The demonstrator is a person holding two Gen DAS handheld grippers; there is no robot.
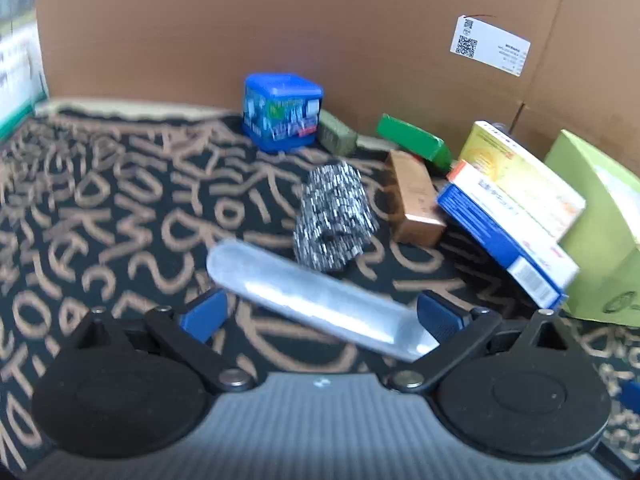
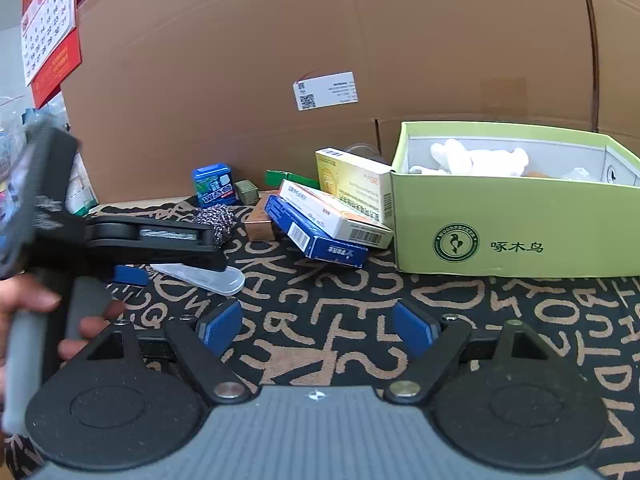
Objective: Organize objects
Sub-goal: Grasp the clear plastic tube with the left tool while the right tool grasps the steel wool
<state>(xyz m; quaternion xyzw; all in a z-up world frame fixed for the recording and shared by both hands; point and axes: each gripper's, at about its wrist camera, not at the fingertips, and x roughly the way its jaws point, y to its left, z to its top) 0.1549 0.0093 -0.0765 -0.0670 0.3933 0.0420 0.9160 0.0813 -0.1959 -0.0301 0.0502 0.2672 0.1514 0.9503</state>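
My left gripper hangs spread wide around the clear plastic case on the patterned mat (not gripping); my right gripper gapes, holding nothing.

My left gripper sits low over the surface, its blue pads spread wide apart — nothing pinched between them. My right gripper is also held low and level, jaws parted wide. In the right wrist view my left hand wraps the left gripper's grey handle — fingers curled around it.
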